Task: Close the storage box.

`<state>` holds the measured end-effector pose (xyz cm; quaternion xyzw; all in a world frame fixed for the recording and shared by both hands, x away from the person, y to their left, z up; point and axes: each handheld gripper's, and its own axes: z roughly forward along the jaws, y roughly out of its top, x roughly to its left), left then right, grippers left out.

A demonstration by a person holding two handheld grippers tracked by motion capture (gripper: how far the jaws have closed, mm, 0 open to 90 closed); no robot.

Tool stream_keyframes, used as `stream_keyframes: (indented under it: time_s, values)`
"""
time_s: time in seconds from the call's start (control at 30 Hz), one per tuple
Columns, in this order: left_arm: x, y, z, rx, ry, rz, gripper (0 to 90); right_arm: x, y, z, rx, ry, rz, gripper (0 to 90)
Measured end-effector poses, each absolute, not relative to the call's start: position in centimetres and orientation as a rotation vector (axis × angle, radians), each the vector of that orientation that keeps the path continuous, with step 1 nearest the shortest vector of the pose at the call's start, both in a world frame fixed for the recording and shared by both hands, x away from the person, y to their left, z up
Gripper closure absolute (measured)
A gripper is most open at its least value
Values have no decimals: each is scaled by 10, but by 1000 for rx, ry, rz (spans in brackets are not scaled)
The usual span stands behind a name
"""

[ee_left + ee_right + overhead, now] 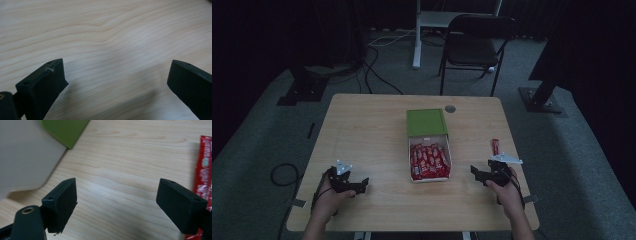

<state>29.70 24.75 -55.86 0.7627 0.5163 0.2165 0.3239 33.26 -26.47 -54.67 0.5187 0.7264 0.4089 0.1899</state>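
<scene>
An open white box [430, 161] in the middle of the wooden table [362, 130] holds several red snack packets [429, 162]; its green lid [426, 122] lies slid back behind it. One loose red packet [495, 146] lies to the right of the box, and shows at the right edge of the right gripper view as a red packet [203, 170]. My left gripper [362, 185] rests open near the front left, with bare wood between its jaws [115, 82]. My right gripper [476, 172] sits open at the front right, beside the white box wall [25, 157] and green lid [65, 130].
A black folding chair [477, 42] and a white desk leg [417, 40] stand beyond the table. Cables [372, 70] run over the grey carpet. A small round grommet [450, 108] sits near the table's far edge. Black stand bases [542, 100] flank the table.
</scene>
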Motion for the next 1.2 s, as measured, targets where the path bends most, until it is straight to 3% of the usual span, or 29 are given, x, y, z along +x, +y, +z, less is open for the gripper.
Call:
stream_keyframes:
  time_s: [0.47, 1.2]
  values:
    - [294, 198, -531, 2051, 1109, 525, 23, 315, -243, -525, 1335, 2122, 1239, 164]
    - [295, 152, -505, 2002, 898, 463, 23, 315, -205, -503, 1209, 2202, 1331, 166]
